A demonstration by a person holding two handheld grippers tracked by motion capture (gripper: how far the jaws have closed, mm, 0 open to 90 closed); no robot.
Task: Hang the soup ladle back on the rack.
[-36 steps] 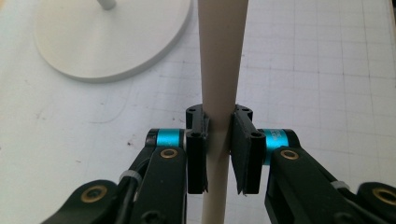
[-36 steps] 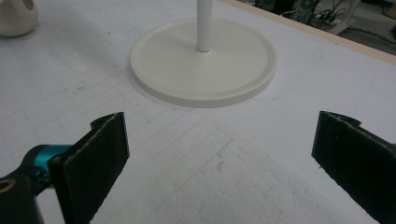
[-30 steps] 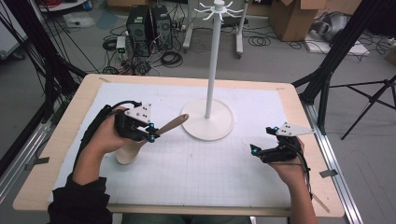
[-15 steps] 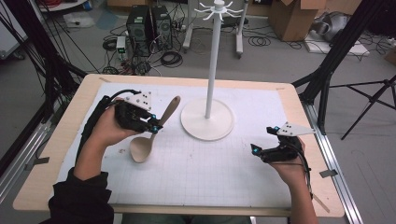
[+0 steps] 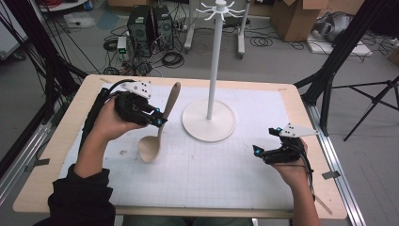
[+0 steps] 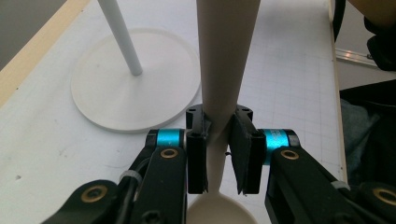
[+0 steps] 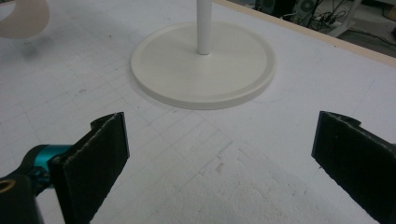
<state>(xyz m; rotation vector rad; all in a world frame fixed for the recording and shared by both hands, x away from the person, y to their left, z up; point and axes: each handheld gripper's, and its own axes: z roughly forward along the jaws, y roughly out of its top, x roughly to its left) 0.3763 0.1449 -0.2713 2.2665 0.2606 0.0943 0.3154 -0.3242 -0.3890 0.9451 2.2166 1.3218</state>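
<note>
Toward the table's (image 5: 84, 96) left edge, the left gripper (image 5: 160, 121) clamps a wooden spoon (image 5: 157, 129) by its handle, bowl hanging low, seemingly just clear of the mat. Its own camera shows the pads squeezing the handle. The white stand (image 5: 209, 117) sits mid-table. Near the right edge, the right gripper (image 5: 256, 150) gapes wide, holding nothing. No writing is legible.

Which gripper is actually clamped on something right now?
The left gripper: its jaws pinch the wooden spoon by the handle. The right gripper stands wide open over the bare mat.
</note>
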